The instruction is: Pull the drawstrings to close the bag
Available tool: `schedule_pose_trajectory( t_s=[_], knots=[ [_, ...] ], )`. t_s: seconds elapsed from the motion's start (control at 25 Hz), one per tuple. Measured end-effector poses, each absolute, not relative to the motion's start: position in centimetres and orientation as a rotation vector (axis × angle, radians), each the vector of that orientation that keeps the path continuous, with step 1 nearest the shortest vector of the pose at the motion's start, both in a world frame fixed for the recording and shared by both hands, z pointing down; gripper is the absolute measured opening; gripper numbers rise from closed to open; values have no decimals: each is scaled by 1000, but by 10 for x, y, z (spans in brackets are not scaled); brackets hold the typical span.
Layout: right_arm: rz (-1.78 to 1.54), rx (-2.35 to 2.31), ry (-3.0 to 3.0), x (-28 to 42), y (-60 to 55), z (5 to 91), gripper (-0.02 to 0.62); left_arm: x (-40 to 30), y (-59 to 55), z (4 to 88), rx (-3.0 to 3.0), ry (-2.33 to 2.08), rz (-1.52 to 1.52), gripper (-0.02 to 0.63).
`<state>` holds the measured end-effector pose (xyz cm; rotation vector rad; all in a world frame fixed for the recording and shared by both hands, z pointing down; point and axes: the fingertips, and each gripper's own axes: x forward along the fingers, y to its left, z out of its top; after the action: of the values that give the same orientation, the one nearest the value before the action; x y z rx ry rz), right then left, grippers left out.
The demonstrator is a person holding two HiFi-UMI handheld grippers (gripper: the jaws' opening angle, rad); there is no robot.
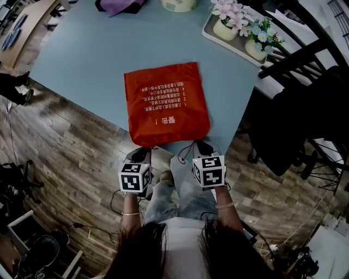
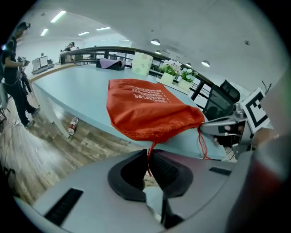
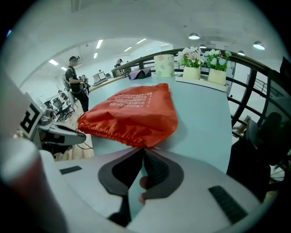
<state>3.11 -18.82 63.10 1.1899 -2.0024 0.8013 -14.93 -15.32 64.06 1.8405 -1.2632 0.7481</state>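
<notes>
The red bag (image 1: 166,103) lies flat in the centre of the head view on the pale blue table (image 1: 87,60), printed side up. Its gathered mouth points to the bottom of the frame and reaches the table's near edge.

A thin red drawstring (image 2: 150,145) drops from the mouth's left corner, and the left gripper (image 2: 149,152) is clamped on it, the cord pinched between the dark pads. The right gripper (image 3: 143,151) has its jaws pressed together right at the mouth's other corner. Whether a cord is caught there I cannot tell.

Both tools sit side by side at lower centre, tilted down toward the bag. Their marker cubes (image 1: 134,177) face up, and the person's wrists (image 1: 130,210) run back to the bottom edge.

The table is bare to the upper left of the bag. A tray (image 1: 210,30) with flower pots (image 1: 225,28) sits at upper right and a purple cloth (image 1: 121,5) at the top edge. A black chair (image 1: 289,131) stands close on the right, and wooden floor (image 1: 71,163) is open on the left.
</notes>
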Motion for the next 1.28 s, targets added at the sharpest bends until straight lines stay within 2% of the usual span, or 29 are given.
schedule_pose_trajectory(
  t_s=[1.28],
  knots=[
    [608,1277,-1980,45,-182,611,29,-186,-149,619,1766,-1393,664,17]
  ],
)
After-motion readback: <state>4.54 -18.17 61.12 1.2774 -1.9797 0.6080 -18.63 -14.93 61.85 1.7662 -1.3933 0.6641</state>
